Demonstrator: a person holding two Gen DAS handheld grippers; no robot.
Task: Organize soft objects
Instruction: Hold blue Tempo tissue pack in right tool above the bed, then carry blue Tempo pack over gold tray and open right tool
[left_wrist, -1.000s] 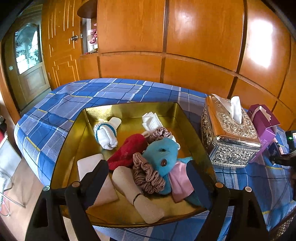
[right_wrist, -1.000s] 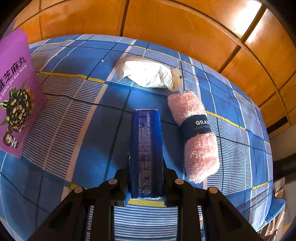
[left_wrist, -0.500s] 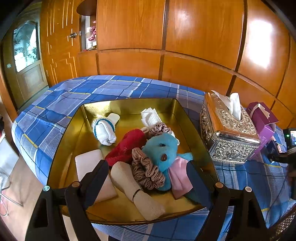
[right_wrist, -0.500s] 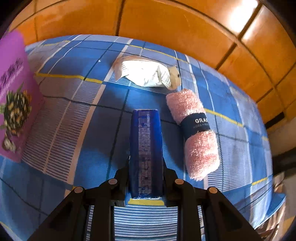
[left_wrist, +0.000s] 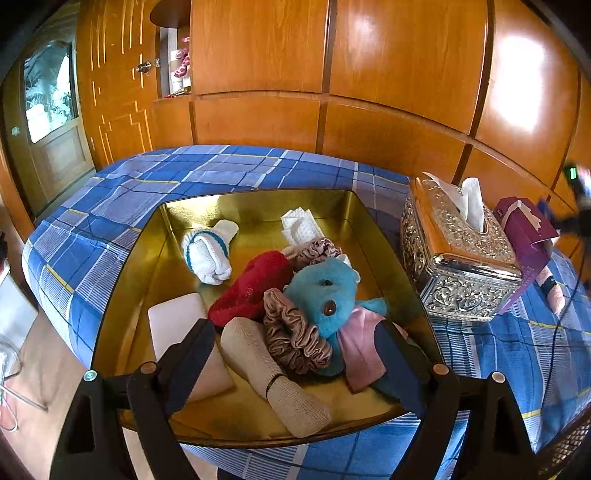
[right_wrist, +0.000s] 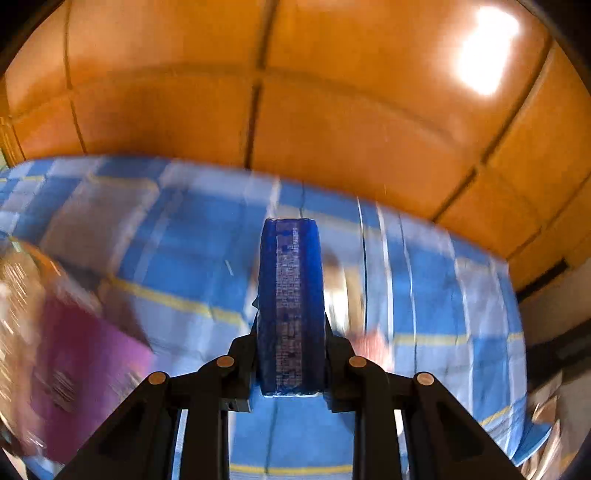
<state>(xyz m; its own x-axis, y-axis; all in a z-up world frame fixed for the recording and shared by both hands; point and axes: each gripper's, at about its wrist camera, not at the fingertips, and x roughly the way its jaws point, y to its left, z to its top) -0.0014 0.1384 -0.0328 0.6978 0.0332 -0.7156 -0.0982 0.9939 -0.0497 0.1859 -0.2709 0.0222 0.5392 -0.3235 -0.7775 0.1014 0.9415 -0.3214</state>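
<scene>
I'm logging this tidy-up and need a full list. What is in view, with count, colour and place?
tray: 1, gold, on the bed
teddy: 1, teal, in tray
scrunchies: 2, mauve, beside teddy
red cloth: 1, in tray
white roll: 1, blue-banded, tray's far left
beige roll: 1, tray front
tissue box: 1, silver, right of tray
purple box: 1, behind tissue box
blue pack: 1, in right hand-held gripper
left hand-held gripper: open, above tray

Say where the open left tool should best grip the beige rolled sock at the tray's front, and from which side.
Probably across the beige rolled sock near its dark band, coming from above. It lies flat and long in the gold tray, so the left tool can straddle its narrow width; the scrunchie crowds its far side.
</scene>
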